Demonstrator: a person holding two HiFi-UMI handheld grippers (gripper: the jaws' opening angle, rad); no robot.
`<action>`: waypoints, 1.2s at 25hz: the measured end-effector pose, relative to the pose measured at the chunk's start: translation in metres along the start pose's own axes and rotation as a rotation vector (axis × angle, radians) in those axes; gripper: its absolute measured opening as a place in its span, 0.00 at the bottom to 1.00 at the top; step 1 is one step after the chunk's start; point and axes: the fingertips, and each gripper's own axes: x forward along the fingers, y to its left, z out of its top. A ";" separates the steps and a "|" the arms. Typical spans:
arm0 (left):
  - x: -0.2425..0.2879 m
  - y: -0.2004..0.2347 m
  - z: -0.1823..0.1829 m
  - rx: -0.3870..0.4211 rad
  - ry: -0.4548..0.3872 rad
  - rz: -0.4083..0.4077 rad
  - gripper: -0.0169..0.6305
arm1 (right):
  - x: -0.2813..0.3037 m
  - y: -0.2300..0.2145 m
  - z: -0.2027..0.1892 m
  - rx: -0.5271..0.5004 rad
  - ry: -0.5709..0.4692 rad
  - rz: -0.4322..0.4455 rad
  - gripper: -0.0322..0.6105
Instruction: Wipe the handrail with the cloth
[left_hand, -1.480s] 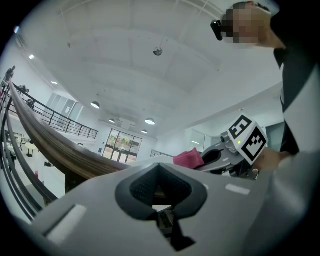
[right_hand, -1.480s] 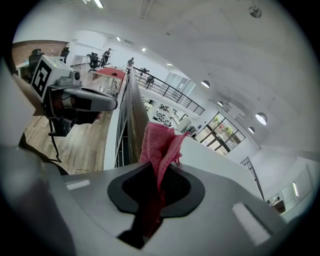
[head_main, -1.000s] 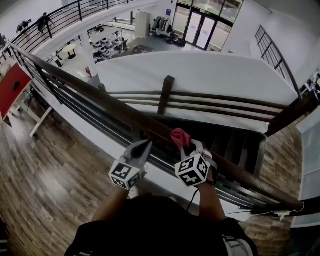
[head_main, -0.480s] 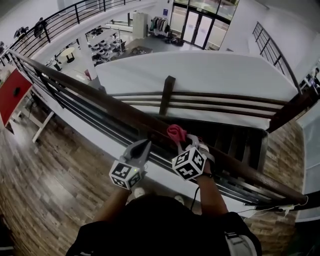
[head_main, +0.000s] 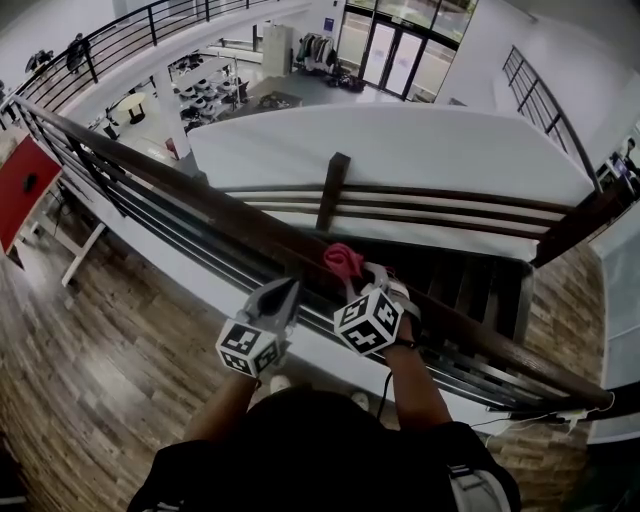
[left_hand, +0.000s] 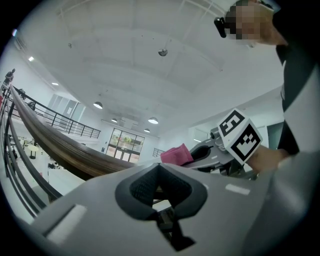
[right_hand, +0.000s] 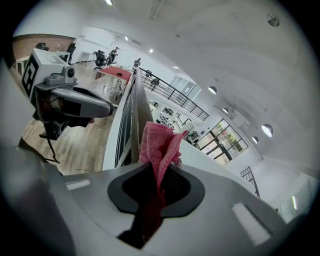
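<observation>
Head view with both gripper views, taken mid-wipe. Over the last second my right gripper (head_main: 352, 282) has slid a short way left along the handrail (head_main: 190, 200), carrying the cloth (head_main: 342, 260) with it. My left gripper (head_main: 284, 294) has kept its place just beside the rail on the near side, so the gap between the two grippers is narrower than before. I read this as a wiping stroke under way: the stretch of rail to the right is probably already covered, and the long run toward the upper left is still to do. The right gripper's jaws are closed on the cloth. In its own view the dark pads pinch the lower part of the fabric, and the rest stands up out of them as a bunched, folded tuft. The left gripper's jaws are drawn together with nothing between them, and it takes no part in the wipe. The cloth is pink-red with a nubbly towelling weave, crumpled rather than spread flat, so I judge that only a small part can bear on the wood at once. It sits at the top of the rail, in front of the upright post (head_main: 332, 190) of the far railing; how firmly it presses I cannot tell. The handrail is dark brown wood, long and gently curved, above dark horizontal bars (head_main: 150, 215).
</observation>
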 end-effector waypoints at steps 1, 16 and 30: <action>-0.001 0.001 0.001 0.000 0.003 -0.002 0.03 | 0.000 0.000 0.002 0.001 0.000 -0.003 0.11; -0.005 0.036 0.011 0.016 0.004 -0.006 0.03 | 0.021 0.006 0.033 -0.003 0.013 -0.005 0.11; -0.039 0.054 0.007 -0.030 -0.002 0.068 0.03 | 0.023 0.011 0.048 -0.038 0.020 -0.035 0.11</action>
